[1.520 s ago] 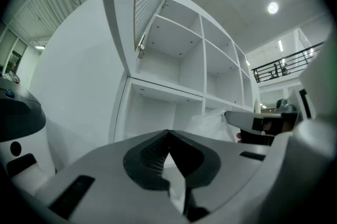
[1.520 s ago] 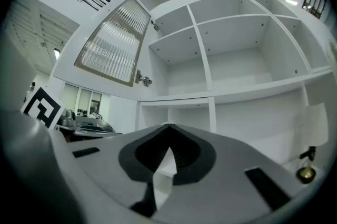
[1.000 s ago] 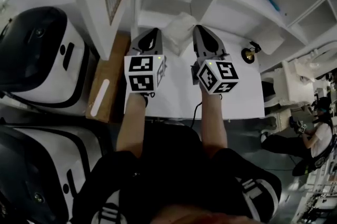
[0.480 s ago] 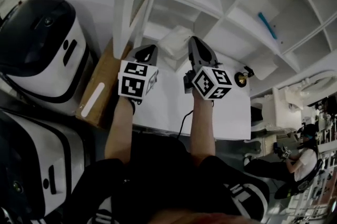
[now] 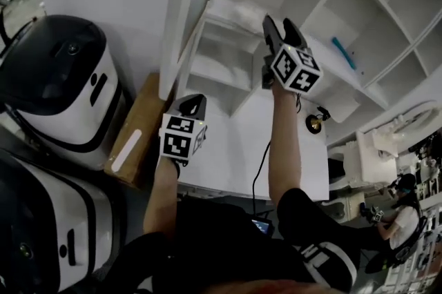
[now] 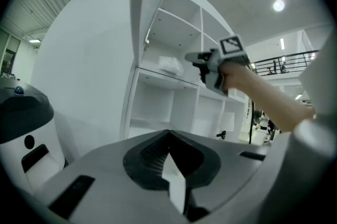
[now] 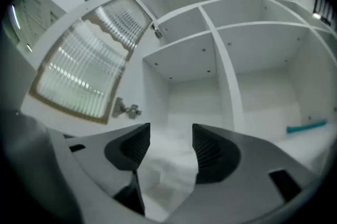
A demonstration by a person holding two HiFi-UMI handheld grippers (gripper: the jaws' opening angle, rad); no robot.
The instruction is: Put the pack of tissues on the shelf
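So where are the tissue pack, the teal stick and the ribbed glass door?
pack of tissues (image 6: 171,65), left gripper view, middle of its white wrapper.
teal stick (image 5: 343,53), head view, middle of its length.
glass door (image 7: 84,73), right gripper view, centre of the ribbed pane.

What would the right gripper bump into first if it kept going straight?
Probably the pack of tissues, lying on the shelf between the opening jaws of the right gripper. The back wall comes after.
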